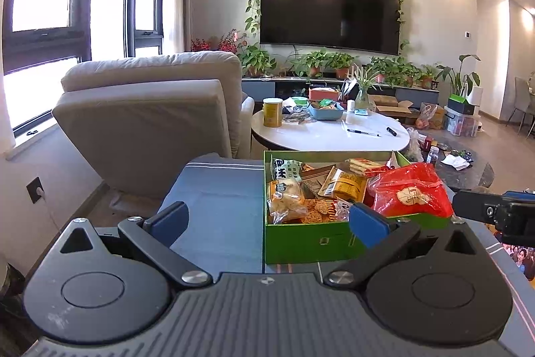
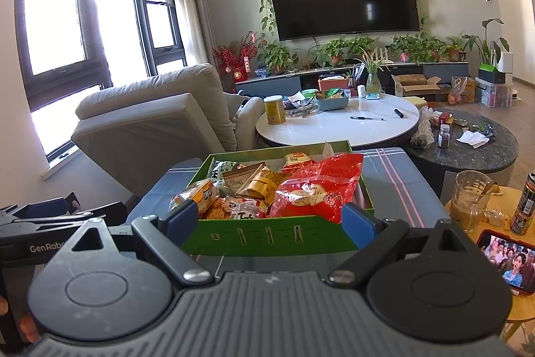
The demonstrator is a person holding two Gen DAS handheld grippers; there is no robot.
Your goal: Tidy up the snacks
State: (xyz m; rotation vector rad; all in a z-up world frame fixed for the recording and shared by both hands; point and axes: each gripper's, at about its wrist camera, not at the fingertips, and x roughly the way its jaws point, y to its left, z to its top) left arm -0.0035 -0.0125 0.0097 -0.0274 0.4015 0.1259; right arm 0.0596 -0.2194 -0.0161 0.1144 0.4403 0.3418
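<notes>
A green box full of snack packets stands on a blue-grey cushioned stool. On its right side lies a big red bag, with bread and cracker packets to its left. My left gripper is open, short of the box's left front corner, nothing between its blue fingers. My right gripper is open too, facing the box's front wall, with its pads spread about as wide as the box and apart from it. The right gripper's body shows at the left view's right edge.
Beyond the stool stand a beige armchair and a white round table with a yellow can, a blue tray and pens. A dark round table, a glass mug, a drink can and a phone lie right.
</notes>
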